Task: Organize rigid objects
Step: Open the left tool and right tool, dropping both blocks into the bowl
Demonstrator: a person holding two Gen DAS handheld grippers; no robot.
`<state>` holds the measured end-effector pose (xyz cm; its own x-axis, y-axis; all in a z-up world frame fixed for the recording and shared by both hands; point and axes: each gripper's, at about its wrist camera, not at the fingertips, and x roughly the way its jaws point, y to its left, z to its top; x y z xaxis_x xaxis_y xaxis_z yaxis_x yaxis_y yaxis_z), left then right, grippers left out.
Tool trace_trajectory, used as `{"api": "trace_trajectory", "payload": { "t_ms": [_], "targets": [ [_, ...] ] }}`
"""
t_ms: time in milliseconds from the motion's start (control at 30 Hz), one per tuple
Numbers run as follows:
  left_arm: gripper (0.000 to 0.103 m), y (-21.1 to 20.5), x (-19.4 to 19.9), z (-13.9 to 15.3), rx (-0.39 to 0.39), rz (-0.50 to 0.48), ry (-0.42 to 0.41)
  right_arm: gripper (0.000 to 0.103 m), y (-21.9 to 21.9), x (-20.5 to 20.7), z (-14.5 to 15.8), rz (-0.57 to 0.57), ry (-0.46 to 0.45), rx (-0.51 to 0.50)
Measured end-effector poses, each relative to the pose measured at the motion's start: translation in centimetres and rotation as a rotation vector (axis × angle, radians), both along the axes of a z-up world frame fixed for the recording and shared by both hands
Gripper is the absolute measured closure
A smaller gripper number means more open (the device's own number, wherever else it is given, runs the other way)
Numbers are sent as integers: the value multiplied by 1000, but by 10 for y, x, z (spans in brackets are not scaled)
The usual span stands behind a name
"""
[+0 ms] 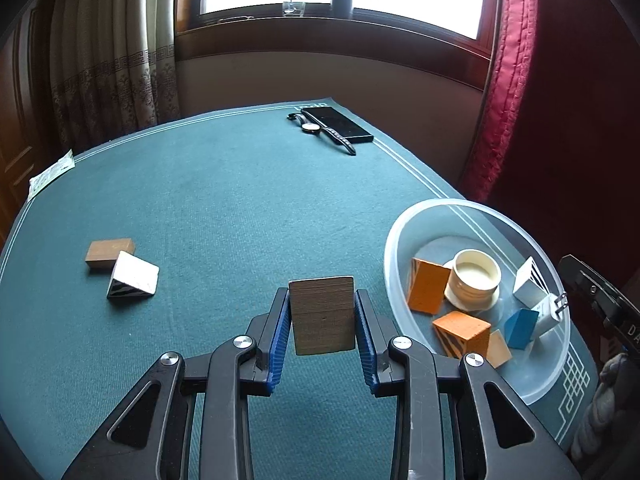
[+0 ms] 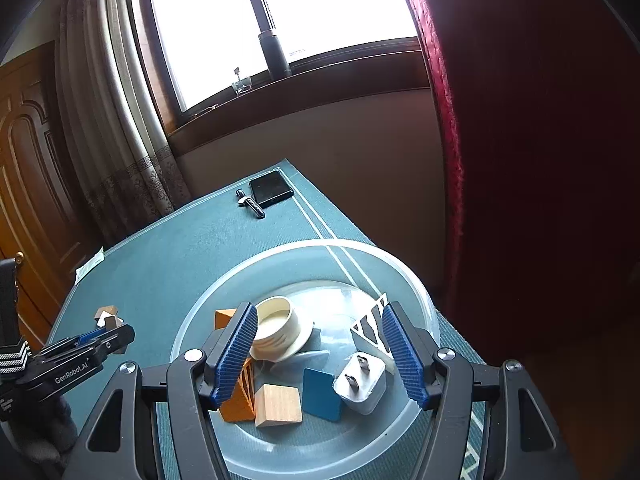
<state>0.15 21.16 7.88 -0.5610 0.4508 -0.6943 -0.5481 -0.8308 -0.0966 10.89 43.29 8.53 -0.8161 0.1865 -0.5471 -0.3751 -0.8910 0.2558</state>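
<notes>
My left gripper (image 1: 322, 294) is shut on a brown wooden block (image 1: 322, 320), held upright above the green table mat (image 1: 240, 208), left of a clear plastic bowl (image 1: 400, 240). The bowl holds orange blocks (image 1: 426, 286), a cream round pot (image 1: 478, 276), a blue block (image 1: 520, 326), a white plug (image 1: 550, 312) and a white striped wedge (image 1: 528, 284). My right gripper (image 2: 320, 308) hangs open over the bowl (image 2: 200, 308), with the plug (image 2: 362, 384) and the pot (image 2: 276, 328) below its jaws and nothing pressed between the pads.
A second brown block (image 1: 109, 253) and a white wedge with a black striped side (image 1: 134, 276) lie at the left of the mat. A black phone (image 1: 336, 124) and a wristwatch (image 1: 320, 130) lie at the far edge. A red curtain (image 1: 512, 80) hangs on the right.
</notes>
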Motion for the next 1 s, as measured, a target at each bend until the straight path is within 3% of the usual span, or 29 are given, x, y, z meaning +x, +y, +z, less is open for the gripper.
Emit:
{"api": "trace_trajectory", "payload": {
  "t_ms": [367,433,1000],
  "targets": [
    [70,46,17,5,19,-134,-10,35,0,-1,-2,1,-1,-11],
    [62,48,16,1,25,-139,-35,35,-1,-1,-2,4,0,-10],
    [54,17,3,-16,6,-16,-40,34,-8,-4,-10,15,-20,18]
  ]
}}
